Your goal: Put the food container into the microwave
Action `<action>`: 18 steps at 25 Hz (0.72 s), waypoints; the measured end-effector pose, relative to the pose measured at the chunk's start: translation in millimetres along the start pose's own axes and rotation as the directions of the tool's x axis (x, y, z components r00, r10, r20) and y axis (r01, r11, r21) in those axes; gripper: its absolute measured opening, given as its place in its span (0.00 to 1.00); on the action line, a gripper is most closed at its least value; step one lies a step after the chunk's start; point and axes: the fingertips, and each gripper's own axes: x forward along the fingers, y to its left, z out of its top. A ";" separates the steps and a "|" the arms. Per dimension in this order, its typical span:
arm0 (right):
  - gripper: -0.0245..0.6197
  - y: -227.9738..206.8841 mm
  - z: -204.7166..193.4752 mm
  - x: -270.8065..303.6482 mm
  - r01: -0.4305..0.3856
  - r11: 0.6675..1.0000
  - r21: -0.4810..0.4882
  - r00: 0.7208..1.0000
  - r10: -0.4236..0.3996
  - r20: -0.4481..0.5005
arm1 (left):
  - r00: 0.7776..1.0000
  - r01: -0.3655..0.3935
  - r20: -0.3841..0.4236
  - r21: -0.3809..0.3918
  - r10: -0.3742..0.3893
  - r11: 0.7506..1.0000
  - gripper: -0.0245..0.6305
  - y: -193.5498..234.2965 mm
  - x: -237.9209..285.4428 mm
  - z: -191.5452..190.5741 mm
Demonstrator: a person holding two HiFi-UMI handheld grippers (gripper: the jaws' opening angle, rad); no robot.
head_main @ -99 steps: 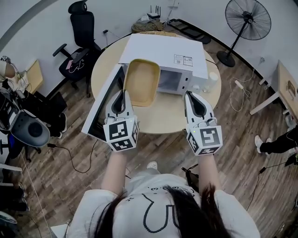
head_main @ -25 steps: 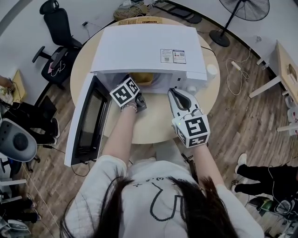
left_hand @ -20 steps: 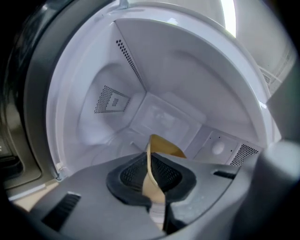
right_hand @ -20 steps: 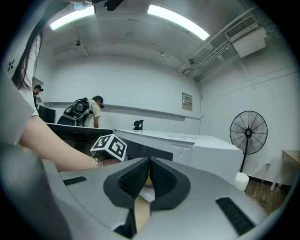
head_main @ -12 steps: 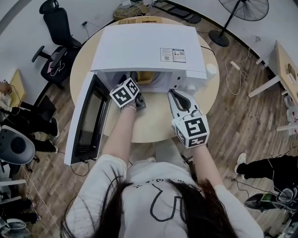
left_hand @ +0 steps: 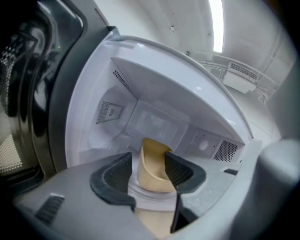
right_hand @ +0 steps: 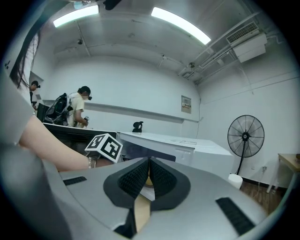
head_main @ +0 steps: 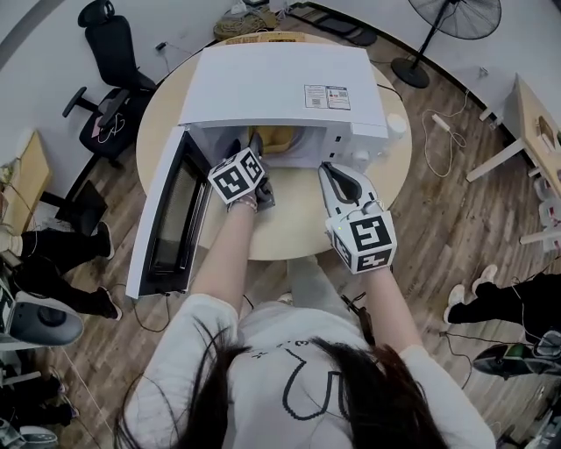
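The food container (left_hand: 151, 154) rests inside the microwave (head_main: 280, 83). Its near rim sits between the jaws of my left hand-held gripper (left_hand: 148, 169), which have just been opening and stand spread, off it. Release looks done. Next I'd back straight out, then close the door (head_main: 166, 224). My right hand-held gripper (right_hand: 148, 174), alongside, is pressed together and empty. Round counter (head_main: 289, 232), wood floor (head_main: 438, 202), fan (head_main: 460, 13) beyond.

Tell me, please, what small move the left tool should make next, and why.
Probably draw the left tool straight back out of the microwave. Its jaws have just been opening and stand apart, not pressing the food container, which sits inside the cavity; the door is open.
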 end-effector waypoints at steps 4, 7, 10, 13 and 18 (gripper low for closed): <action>0.08 5.1 7.3 -7.7 0.015 1.000 -0.006 1.000 -0.015 0.003 | 1.000 0.018 0.014 0.023 -0.018 1.000 0.36 -3.0 -17.6 7.3; 0.09 8.1 13.6 -12.6 0.024 1.000 -0.008 1.000 -0.024 0.006 | 1.000 0.027 0.004 0.034 -0.028 0.999 0.36 -4.6 -28.7 7.3; 0.09 9.5 22.0 -15.7 0.032 0.999 -0.006 0.999 -0.032 0.016 | 0.999 0.041 0.000 0.058 -0.042 0.997 0.36 -9.2 -39.7 10.8; 0.09 11.0 28.7 -17.2 0.035 0.999 0.004 0.999 -0.035 0.027 | 0.999 0.054 0.000 0.084 -0.054 0.995 0.36 -14.7 -50.7 12.7; 0.09 12.6 37.4 -19.3 0.026 0.999 0.018 0.999 -0.027 0.038 | 0.997 0.064 0.025 0.130 -0.068 0.990 0.36 -24.6 -72.0 21.2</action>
